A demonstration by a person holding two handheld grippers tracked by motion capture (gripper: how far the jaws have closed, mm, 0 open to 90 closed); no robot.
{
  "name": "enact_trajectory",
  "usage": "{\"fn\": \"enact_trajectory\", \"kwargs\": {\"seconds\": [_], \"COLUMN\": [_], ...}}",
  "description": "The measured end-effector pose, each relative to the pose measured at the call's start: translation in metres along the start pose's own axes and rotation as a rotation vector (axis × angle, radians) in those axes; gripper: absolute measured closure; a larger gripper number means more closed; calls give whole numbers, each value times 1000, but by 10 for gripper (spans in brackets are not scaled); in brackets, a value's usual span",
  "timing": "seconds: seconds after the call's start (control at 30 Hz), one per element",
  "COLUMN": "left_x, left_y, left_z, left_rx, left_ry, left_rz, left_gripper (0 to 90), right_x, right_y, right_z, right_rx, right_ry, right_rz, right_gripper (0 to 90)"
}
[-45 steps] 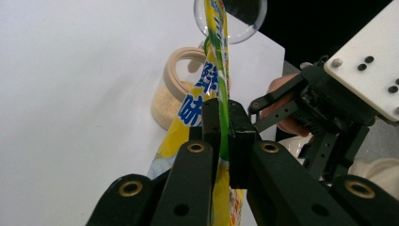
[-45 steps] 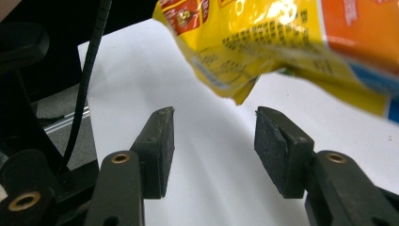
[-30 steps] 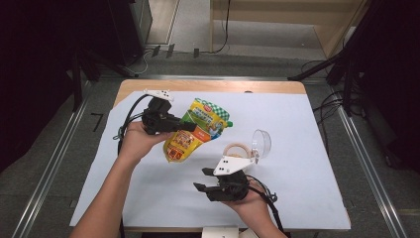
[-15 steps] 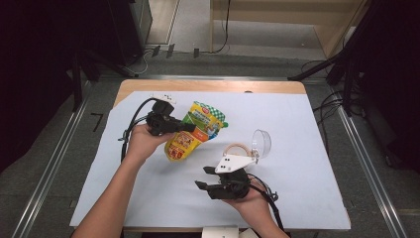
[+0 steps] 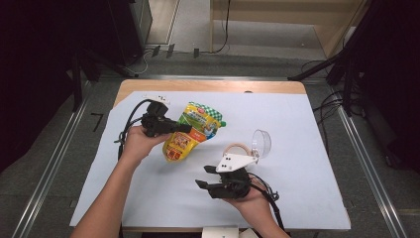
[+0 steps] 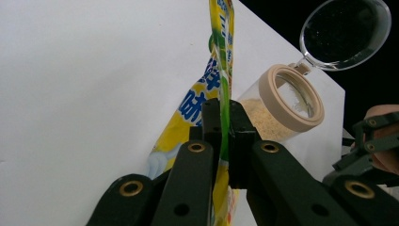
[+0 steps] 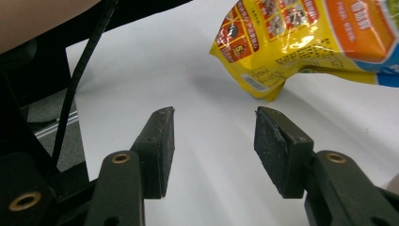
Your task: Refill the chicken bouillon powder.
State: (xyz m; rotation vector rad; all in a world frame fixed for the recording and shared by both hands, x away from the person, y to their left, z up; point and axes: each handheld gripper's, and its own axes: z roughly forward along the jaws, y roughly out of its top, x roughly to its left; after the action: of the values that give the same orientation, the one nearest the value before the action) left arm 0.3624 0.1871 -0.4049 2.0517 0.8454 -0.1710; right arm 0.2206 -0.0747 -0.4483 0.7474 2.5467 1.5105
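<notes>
1. Pouch, yellow-green printed food bag, hangs over the white table sheet, left of centre, lower corner close to or touching the sheet; contact unclear.
2. Left gripper is clamped on the pouch edge; in the left gripper view the jaws pinch the thin film edge-on, nothing else between them.
3. Right gripper sits low near the front edge of the table, jaws apart, holding nothing; the right gripper view shows bare sheet between the pads and the pouch bottom ahead.
4. Clear jar lies on its side just right of the pouch, tan rim, flip lid swung open, beige powder inside.
5. Handling guess: soft, flexible film, light, sags and swings from a single pinch; glossy surface likely slippery.
6. Contents probably shift to the low end, so the bag folds rather than stays flat.
7. Best hold: the flat sealed seam or a corner, where film is doubled and stiff; avoid the bulging middle.
8. Second grip by the right gripper on the opposite edge would steady it.
9. Risk: an open jar on its side can roll and spill powder if the pouch bumps it.
</notes>
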Motion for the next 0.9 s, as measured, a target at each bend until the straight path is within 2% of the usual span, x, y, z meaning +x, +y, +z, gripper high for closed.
{"fn": "enact_trajectory", "kwargs": {"seconds": [0.17, 0.27, 0.4, 0.47, 0.53, 0.6, 0.9], "left_x": [-1, -1, 0, 1, 3, 5, 1], "left_y": [-4, -7, -12, -15, -18, -20, -35], "left_z": [-4, -9, -15, -18, -21, -25, -37], "left_rx": [1, 1, -3, -5, -21, -24, -25], "left_ry": [-13, -17, -22, -26, -3, 3, -10], "left_rz": [-3, 7, 2, -23, -54, -63, -38], "left_gripper": [893, 892, 891, 891, 887, 888, 872], "right_x": [-3, -4, -4, -5, -5, -6, -11], "right_y": [1, 1, 2, 3, 4, 4, 7], "right_z": [-2, -3, -5, -5, -5, -6, -9], "right_rx": [2, 2, 4, 4, 1, 0, -6], "right_ry": [-4, -7, -11, -14, -10, -8, -17], "right_rz": [16, 16, 13, 9, 10, 6, 8], "right_gripper": [493, 493, 492, 492, 491, 491, 491]}}
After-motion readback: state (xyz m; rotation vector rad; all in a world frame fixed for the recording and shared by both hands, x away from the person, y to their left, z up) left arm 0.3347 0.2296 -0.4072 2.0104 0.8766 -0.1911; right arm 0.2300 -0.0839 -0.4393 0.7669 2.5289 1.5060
